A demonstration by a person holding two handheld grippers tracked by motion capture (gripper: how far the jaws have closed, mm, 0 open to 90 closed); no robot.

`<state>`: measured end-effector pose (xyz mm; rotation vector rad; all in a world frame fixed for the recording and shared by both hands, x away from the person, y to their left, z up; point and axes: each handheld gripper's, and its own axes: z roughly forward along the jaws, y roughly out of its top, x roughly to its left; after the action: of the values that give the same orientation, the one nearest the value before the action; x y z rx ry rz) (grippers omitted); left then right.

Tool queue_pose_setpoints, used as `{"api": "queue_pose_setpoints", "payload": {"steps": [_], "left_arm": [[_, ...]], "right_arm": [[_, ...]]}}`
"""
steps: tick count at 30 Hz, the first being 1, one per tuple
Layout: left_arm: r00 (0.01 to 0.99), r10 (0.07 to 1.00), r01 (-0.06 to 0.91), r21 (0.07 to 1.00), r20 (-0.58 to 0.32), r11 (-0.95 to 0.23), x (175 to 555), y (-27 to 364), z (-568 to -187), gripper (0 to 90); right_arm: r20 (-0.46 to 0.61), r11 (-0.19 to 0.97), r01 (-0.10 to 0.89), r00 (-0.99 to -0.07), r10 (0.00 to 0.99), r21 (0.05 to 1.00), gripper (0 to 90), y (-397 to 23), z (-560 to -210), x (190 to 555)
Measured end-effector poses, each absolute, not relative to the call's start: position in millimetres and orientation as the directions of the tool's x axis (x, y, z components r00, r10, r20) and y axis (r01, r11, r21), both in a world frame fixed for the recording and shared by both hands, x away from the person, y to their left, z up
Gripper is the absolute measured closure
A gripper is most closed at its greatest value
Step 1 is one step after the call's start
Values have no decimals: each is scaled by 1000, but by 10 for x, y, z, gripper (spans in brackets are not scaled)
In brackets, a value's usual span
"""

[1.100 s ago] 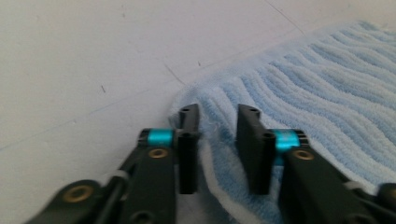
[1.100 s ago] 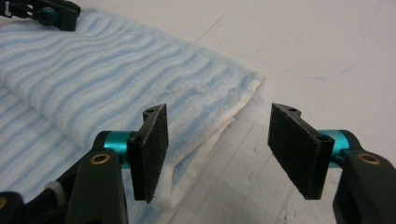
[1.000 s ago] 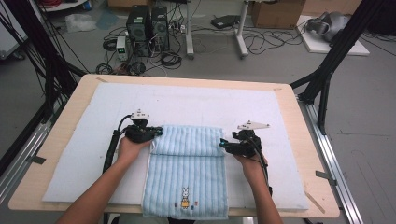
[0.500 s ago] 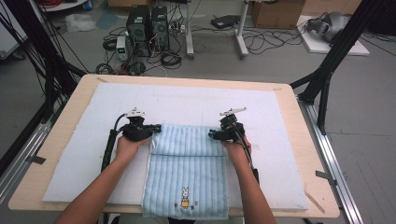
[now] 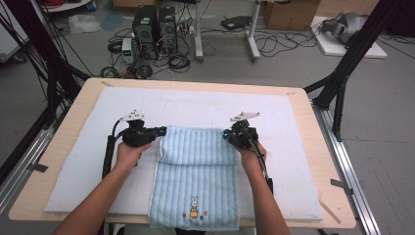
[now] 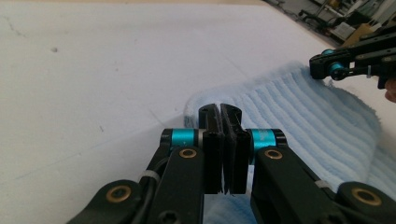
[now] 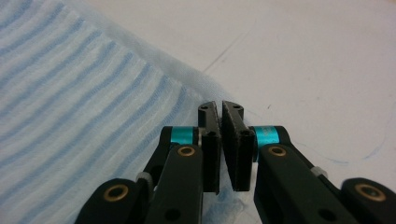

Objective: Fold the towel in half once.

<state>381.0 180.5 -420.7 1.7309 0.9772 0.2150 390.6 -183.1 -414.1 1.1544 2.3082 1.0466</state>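
Towel (image 5: 195,176) lies centre-bottom of the high view on the white mat (image 5: 293,127). Left gripper (image 5: 157,131) and right gripper (image 5: 229,134) fingers have just clamped its upper corners. Lift both evenly, keeping the edge taut.

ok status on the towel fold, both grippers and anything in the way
Left gripper shut on the towel far left corner. Right gripper has just closed on the far right corner. Towel's far edge lifted, rest flat on the white mat. Nothing in the way.
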Motion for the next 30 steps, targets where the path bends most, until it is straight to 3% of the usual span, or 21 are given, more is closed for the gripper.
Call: {"api": "queue_pose_setpoints", "payload": {"steps": [11, 22, 30], "left_arm": [[688, 643, 466, 884, -336, -38, 3386, 1899, -4064, 871], [731, 604, 445, 893, -318, -69, 2727, 1945, -4146, 870], [751, 588, 461, 876, -302, -140, 2462, 1908, -4279, 867]], "right_arm": [[35, 341, 461, -633, 773, 819, 858, -1960, -3879, 3374], [49, 329, 427, -669, 742, 842, 857, -2034, -3996, 2686], [56, 345, 448, -672, 739, 825, 856, -2122, -4097, 2344]]}}
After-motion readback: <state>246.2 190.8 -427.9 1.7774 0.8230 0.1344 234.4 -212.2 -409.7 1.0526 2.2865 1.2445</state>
